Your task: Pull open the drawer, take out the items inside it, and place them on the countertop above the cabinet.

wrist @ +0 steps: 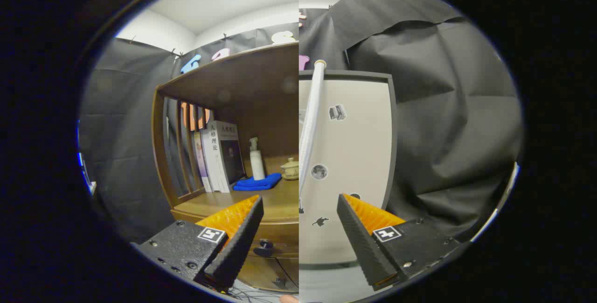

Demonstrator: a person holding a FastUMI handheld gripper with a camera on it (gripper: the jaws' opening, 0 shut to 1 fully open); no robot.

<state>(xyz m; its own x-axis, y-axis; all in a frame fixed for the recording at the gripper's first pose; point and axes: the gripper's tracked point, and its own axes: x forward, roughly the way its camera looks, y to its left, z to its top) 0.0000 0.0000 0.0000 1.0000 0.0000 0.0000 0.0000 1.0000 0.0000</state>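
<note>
Gripper point(298, 242) jaws spread wide, nothing between them. Drawer knob point(264, 247) just ahead, unobstructed. Surface point(275, 205) bare at its front; books point(219, 156), blue cloth point(258, 182), pump bottle point(256, 158) and cup point(291, 168) crowd the back. Shelf top point(242, 77) overhangs, limiting headroom.

So the wooden cabinet point(224, 144) is the anchor here. On its countertop point(275, 203), under the shelf board, books point(219, 156) stand at the left. Right of them a folded cloth point(257, 183) lies flat, with a pump bottle point(256, 159) upright just behind it and a lidded cup point(291, 168) further right. Below the countertop sits the drawer knob point(264, 246). The gripper point(298, 237) sits in front of the cabinet, fingers spread apart with nothing between them. A tall panel point(347, 163) stands right of the cabinet, with a hose point(311, 121) running down it.
</note>
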